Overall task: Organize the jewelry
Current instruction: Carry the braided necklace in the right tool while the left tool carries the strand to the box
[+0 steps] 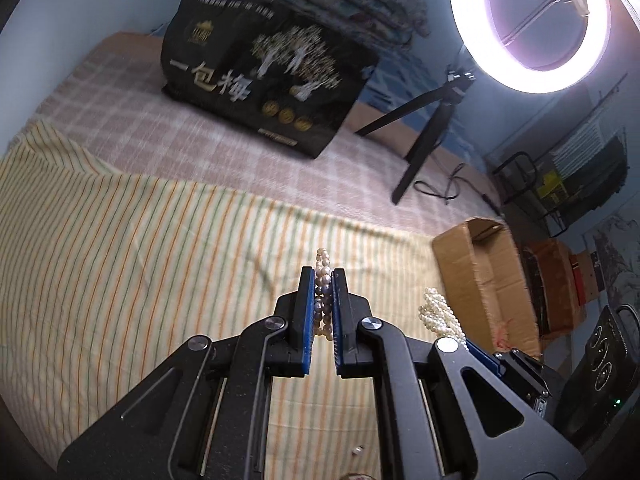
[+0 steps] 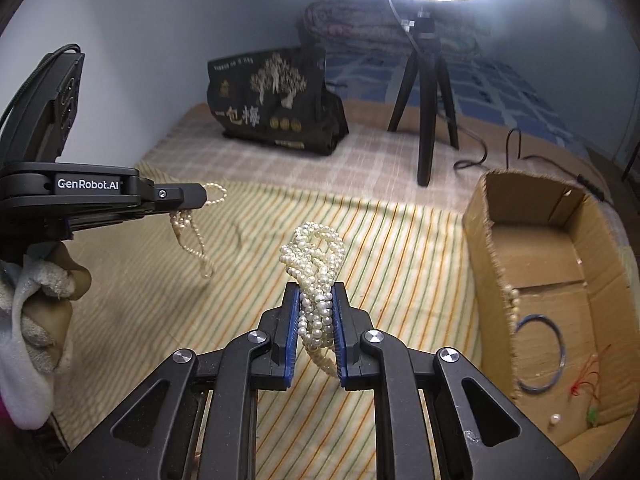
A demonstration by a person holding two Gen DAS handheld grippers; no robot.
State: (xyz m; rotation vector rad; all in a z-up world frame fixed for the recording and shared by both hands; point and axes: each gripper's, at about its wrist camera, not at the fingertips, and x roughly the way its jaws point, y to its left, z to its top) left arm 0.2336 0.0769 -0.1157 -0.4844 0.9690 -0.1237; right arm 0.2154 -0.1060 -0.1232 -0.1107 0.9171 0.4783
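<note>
Black arms of the right gripper (image 2: 316, 304) fill the bottom of its view, and its blue pads are squeezed on a thick bunch of white pearls (image 2: 316, 264). That bunch sticks up and forward out of the pads, off the striped cloth (image 2: 400, 240).

Over on the left side, the left gripper (image 1: 323, 292) is pinched tight on a thinner pearl string (image 1: 323, 280), which hangs down in loops, also off the cloth.

An open cardboard box (image 2: 492, 264) sits to the right of both. It already has a blue ring (image 2: 558, 330) and a loose pearl (image 2: 555, 419) inside. The right gripper is much nearer the box, so its bunch will likely go in first, moving to the right and over the box wall.
</note>
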